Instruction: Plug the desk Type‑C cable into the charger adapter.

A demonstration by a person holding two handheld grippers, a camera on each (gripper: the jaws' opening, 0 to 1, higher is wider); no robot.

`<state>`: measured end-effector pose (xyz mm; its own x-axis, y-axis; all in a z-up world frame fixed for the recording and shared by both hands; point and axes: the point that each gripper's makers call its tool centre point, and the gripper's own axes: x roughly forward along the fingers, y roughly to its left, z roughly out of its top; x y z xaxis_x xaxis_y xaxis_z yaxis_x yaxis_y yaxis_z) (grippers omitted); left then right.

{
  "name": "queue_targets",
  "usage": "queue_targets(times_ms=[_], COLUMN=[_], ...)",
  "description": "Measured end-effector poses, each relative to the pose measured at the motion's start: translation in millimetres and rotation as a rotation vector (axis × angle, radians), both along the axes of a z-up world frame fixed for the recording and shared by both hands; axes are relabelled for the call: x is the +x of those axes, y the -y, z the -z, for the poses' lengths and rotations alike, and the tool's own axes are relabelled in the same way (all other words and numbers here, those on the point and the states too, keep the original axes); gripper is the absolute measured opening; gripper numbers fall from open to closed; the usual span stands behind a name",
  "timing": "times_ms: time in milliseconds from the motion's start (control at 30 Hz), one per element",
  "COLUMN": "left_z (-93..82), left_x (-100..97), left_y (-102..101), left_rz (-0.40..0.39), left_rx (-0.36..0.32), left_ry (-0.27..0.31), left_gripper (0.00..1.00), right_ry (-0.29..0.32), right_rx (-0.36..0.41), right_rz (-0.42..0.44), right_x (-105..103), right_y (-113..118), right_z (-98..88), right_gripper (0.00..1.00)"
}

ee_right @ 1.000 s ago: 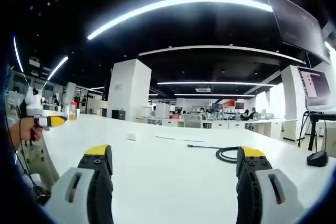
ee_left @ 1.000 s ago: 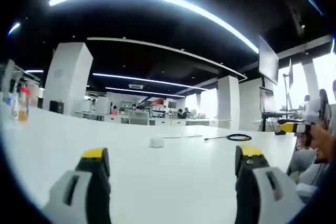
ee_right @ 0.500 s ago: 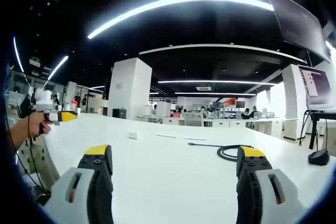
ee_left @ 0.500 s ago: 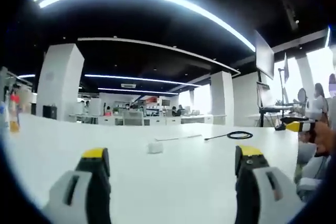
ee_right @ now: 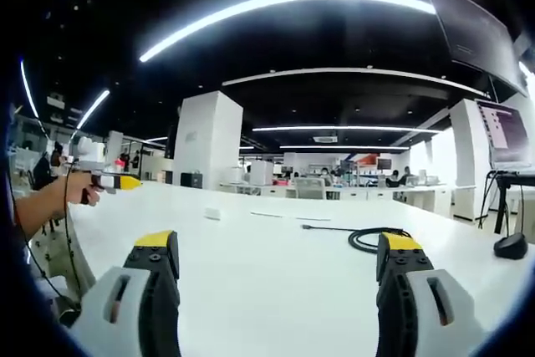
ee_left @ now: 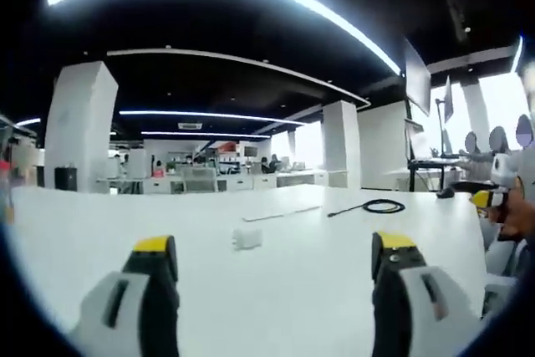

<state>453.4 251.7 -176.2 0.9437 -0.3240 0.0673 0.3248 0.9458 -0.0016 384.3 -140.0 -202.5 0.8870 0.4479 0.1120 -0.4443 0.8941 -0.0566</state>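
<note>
Small white charger adapter (ee_left: 247, 238) on white desk (ee_left: 292, 290), coiled black cable (ee_left: 380, 206) far right, left gripper (ee_left: 272, 244) and right gripper (ee_right: 280, 240) jaws apart, holding nothing

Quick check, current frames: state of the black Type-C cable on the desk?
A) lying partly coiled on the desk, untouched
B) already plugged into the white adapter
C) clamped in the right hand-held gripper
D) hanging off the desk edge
A: the black cable lies partly coiled on the white desk, apart from the white adapter, and both hand-held grippers are open and empty.
</note>
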Motion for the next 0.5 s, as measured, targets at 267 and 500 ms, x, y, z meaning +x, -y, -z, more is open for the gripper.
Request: queue_targets(times_ms=[267,500], left_z=[-3.8,-2.1], left_x=[40.7,71.3], left_y=[-5,6], left_rz=[0.048,0.123], left_rx=[0.034,0.106], left_ry=[-0.057,-0.100], left_gripper=[0.99,1.00], right_ry=[-0.006,-0.016], right_rx=[0.005,0.005], right_rz=[-0.005,-0.010], right_x=[1,2], right_y=[-1,-2], right_z=[3.5,6.7], right_gripper=[1.00,1.00])
